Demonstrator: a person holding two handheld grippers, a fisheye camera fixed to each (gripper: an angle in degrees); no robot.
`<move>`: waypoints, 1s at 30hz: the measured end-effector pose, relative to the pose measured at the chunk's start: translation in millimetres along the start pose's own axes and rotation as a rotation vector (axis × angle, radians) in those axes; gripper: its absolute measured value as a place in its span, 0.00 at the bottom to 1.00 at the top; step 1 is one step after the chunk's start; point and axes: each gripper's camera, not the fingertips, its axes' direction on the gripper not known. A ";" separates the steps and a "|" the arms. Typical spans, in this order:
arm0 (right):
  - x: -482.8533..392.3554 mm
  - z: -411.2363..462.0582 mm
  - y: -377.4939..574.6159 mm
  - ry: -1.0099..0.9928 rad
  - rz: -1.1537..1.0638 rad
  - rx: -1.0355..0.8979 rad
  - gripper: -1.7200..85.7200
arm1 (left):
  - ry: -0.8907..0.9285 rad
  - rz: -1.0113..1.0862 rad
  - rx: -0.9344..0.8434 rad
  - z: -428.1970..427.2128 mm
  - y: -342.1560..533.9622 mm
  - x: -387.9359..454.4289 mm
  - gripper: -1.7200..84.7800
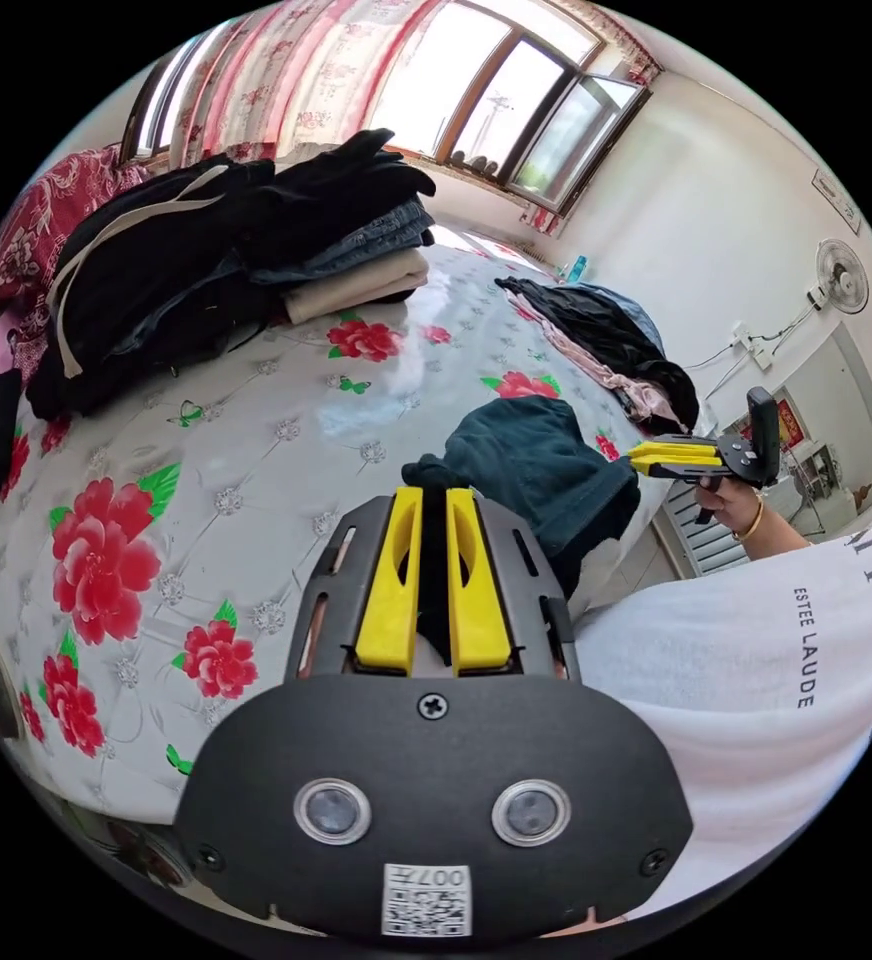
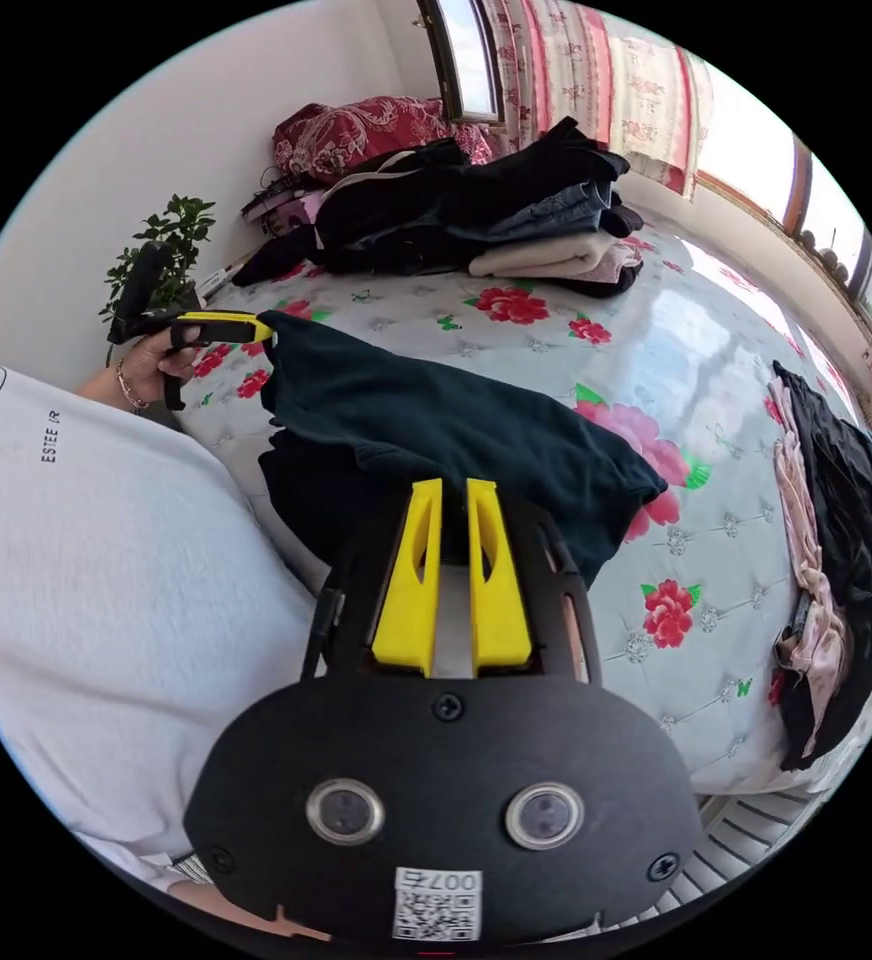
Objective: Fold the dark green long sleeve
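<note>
Over the bed's edge, both grippers, left and right, clenched the green shirt; pulling it taut before lowering would probably fold flatter.

The dark green long sleeve was soft matt cloth; the floral bedcover looked glossy and quilted; both grippers' jaws were smooth yellow plastic.

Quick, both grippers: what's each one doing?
Left gripper: shut on the dark green long sleeve.
Right gripper: shut on the same garment.
</note>
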 end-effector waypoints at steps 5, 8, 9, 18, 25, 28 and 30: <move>10.5 16.0 25.3 -0.060 -0.009 -0.082 0.11 | -0.020 -0.051 0.022 -14.0 17.6 13.1 0.07; 6.8 40.2 48.2 -0.071 -0.040 -0.157 0.11 | -0.013 -0.101 0.041 -25.3 28.6 17.1 0.07; 4.6 49.2 55.8 -0.081 -0.055 -0.187 0.10 | -0.013 -0.116 0.044 -31.0 32.7 18.8 0.07; 28.0 0.0 90.5 0.110 -0.005 -0.013 0.02 | -0.064 -0.116 0.080 -80.8 55.5 50.1 0.06; 55.9 -209.0 137.5 0.161 0.131 0.566 0.02 | -0.065 -0.010 0.375 -186.7 77.0 120.0 0.05; 29.3 -300.0 169.6 0.216 0.023 0.830 0.02 | -0.107 0.140 0.621 -263.3 90.7 179.5 0.05; 0.5 -351.3 195.1 0.313 -0.076 1.004 0.02 | -0.190 0.265 0.818 -313.8 109.9 229.8 0.05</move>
